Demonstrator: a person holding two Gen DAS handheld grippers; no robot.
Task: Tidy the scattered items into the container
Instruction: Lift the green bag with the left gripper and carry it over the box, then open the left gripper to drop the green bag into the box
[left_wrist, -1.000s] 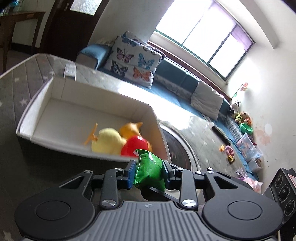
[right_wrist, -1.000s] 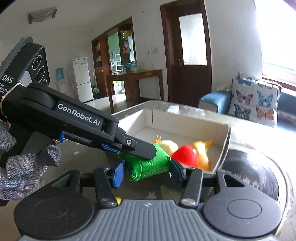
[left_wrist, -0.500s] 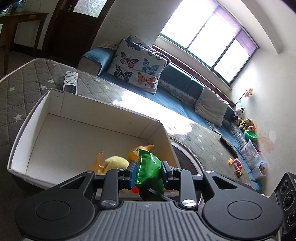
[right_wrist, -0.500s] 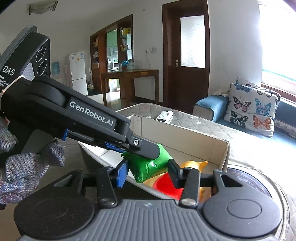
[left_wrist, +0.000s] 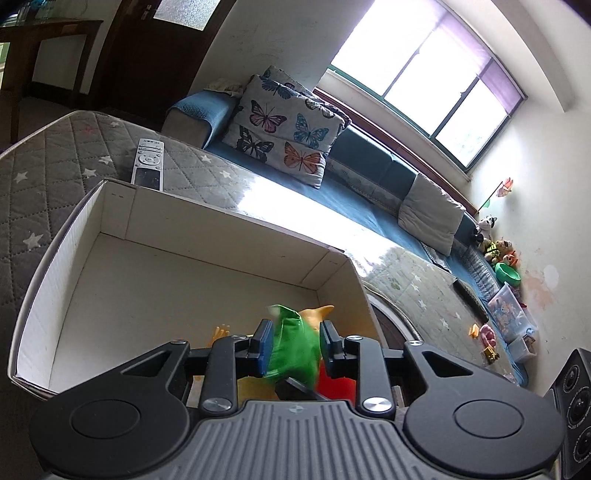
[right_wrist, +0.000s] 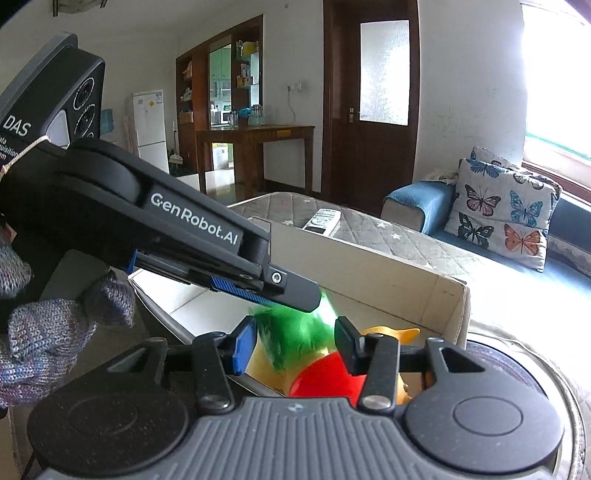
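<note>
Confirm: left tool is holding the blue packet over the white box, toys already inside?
Not quite. The packet is green, not blue; only the pads on the tool's fingers are blue. The left wrist view shows the left tool shut on it above the white box, and the red toy and yellow toy already lie inside.

Bright daylight floods in through a wide window (left_wrist: 432, 85) above a long blue sofa (left_wrist: 373, 192) with a butterfly cushion (left_wrist: 284, 136). Toys (left_wrist: 495, 247) cluster against the white wall. Opposite, a dark wooden door (right_wrist: 373, 96), a wooden console table (right_wrist: 255, 134) and a white fridge (right_wrist: 149, 125).
</note>
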